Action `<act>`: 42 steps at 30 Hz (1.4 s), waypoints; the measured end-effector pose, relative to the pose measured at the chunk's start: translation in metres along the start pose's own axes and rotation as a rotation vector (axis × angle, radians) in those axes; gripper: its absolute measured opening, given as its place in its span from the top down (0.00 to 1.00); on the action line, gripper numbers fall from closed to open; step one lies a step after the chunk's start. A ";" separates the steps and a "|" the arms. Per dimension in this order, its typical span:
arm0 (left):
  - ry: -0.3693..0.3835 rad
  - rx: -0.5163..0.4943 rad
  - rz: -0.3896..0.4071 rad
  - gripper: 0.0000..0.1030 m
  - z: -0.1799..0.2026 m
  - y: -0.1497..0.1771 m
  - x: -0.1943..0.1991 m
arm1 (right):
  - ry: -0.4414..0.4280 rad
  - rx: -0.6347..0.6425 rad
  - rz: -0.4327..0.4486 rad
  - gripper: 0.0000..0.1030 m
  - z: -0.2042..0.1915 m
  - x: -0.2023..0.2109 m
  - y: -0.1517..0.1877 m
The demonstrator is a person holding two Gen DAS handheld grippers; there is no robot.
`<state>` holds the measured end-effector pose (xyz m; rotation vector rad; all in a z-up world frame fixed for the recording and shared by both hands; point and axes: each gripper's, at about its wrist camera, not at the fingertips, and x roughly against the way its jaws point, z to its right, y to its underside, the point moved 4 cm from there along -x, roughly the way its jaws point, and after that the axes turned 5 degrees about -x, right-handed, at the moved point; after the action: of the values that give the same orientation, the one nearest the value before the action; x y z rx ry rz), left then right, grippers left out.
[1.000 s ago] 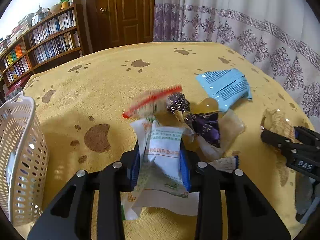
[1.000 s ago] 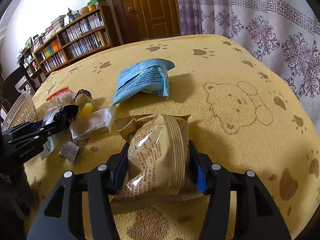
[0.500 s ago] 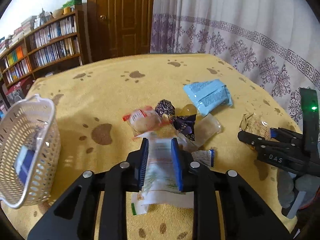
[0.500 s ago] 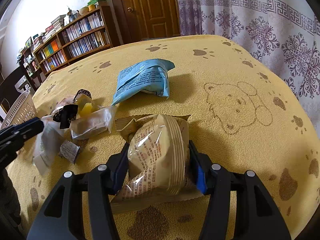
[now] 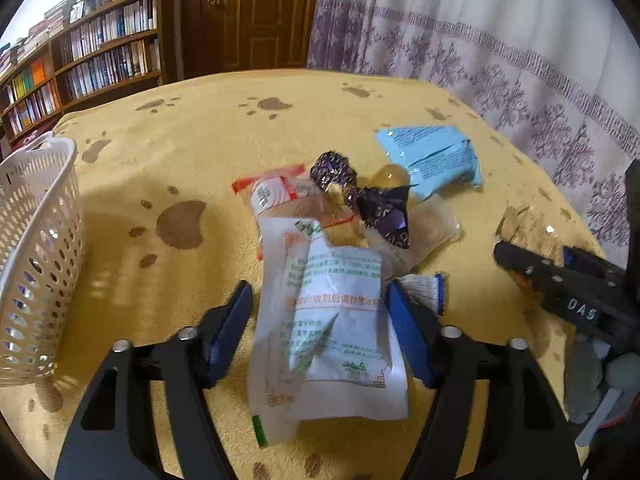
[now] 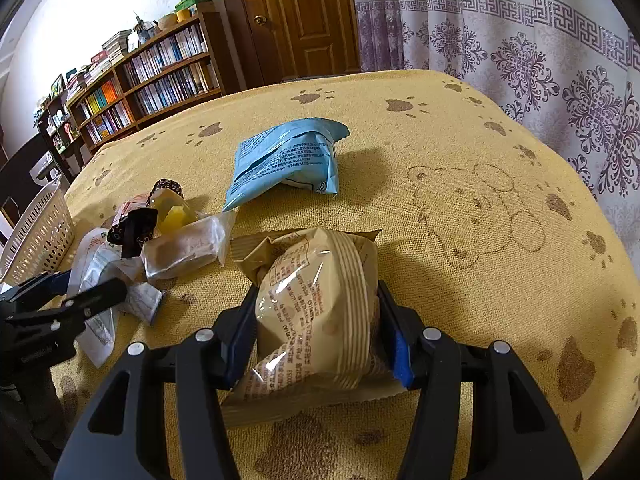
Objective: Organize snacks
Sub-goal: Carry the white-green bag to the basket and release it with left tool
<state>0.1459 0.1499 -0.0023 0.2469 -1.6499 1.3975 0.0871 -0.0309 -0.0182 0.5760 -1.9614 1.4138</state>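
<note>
Snacks: left gripper [image 5: 320, 312] jaws spread around white packet [image 5: 332, 320], not gripping; right gripper [image 6: 316, 328] clamps tan pastry pack [image 6: 316, 308]

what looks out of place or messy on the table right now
The snacks lie in a loose heap, overlapping, not in the basket. The white packet lies crumpled between the open left gripper fingers. The right gripper grips a tan packet.
</note>
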 end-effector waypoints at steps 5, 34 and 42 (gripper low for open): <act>-0.034 -0.011 0.012 0.65 0.001 0.000 0.008 | 0.000 0.000 0.000 0.46 0.000 0.000 0.000; -0.330 0.239 0.289 0.65 -0.128 -0.022 0.144 | 0.001 0.001 0.001 0.46 0.000 0.000 0.000; -0.405 0.406 0.307 0.43 -0.183 -0.007 0.160 | 0.002 0.001 0.002 0.46 0.000 0.000 0.000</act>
<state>0.1556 0.3669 0.1065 0.5575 -1.7617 2.0202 0.0870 -0.0311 -0.0186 0.5734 -1.9601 1.4162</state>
